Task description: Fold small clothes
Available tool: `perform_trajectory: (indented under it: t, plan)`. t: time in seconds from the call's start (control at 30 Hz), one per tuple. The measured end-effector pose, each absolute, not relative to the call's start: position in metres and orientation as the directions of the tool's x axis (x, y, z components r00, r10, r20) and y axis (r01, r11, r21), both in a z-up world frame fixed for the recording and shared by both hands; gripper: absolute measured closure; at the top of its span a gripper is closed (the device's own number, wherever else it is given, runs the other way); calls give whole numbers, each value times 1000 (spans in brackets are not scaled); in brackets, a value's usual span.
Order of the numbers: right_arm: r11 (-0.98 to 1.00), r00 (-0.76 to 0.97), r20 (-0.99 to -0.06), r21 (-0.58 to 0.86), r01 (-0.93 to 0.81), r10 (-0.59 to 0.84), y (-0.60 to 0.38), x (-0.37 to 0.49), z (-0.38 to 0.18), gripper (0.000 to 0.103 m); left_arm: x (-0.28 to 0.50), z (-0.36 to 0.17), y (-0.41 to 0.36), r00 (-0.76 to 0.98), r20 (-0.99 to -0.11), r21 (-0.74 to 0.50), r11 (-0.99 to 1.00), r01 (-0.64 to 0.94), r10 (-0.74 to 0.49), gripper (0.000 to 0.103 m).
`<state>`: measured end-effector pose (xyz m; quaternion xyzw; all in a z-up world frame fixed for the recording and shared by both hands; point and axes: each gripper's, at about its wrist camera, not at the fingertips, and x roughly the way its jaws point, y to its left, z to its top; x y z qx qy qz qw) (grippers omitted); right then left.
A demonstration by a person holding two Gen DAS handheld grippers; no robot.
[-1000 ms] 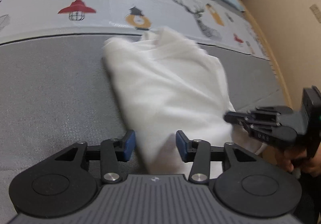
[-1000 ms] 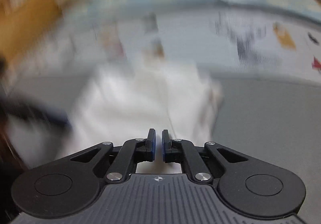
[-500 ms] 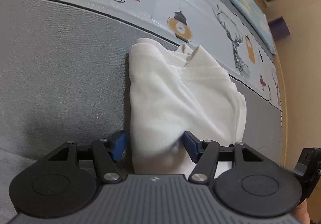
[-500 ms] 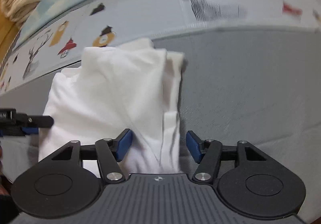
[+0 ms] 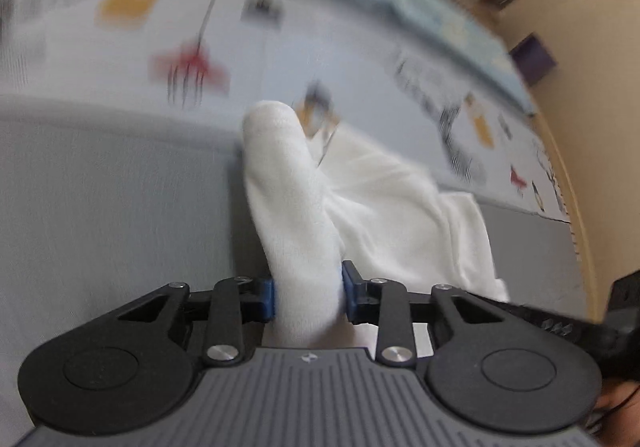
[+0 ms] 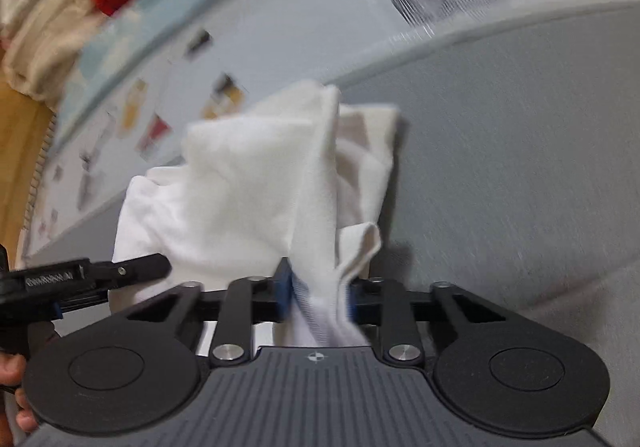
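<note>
Left claw (image 5: 308, 297): jaws have just been closing, blue pads pressed on a bunched white fold between them. Right claw (image 6: 318, 297): jaws likewise just closed, pads clamped on white cloth. Both claws point downward, side by side, near each other.

1. Grey fabric surface (image 5: 112, 207): bears everything.
2. Printed mat (image 5: 320, 47), lamp and deer motifs: lies along the grey surface's far edge.
3. White garment (image 6: 248, 183): on the grey surface, against the mat's edge.
</note>
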<state>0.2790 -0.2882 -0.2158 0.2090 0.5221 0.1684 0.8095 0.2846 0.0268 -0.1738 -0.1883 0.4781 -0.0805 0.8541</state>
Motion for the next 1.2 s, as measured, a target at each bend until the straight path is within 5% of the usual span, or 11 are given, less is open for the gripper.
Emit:
perform_trajectory:
  t: [0.07,0.2,0.27,0.47,0.63,0.77,1.03,1.2]
  plan:
    - [822,468,-703,561,-99,535,-284,278,-202,81,279,-151,31,627,-728,-367,930,-16,-277,65]
    - [819,638,-570,545,-177,517,-270,271,-172,67,266,-129,61,743,-650,-363,924,-121,-158,34]
    - [857,680,-589,501,-118,437,-265,270,-170,56,266,-138,77,694,-698,-384,910,-155,-177,33]
    - [889,571,-700,441,-127,429,-260,267,-183,56,257,-155,90,604,-783,-318,931,-180,-150,35]
    - [944,465,-822,298,-144,330,-254,257,-205,60,254,-178,82,509,-826,-353,926,-134,-241,35]
    - [957,403,-868,271,-108,291,-257,254,-220,63,254,-210,43,374,-923,-106,994,-21,-90,33]
    - [968,394,-884,234,-93,251,-262,249,-211,63,239,-192,36,427,-903,42,999,-9,42,31]
    - [982,544,-818,162,-94,187,-270,229,-172,62,213,-152,33,514,-847,154,988,0,132,28]
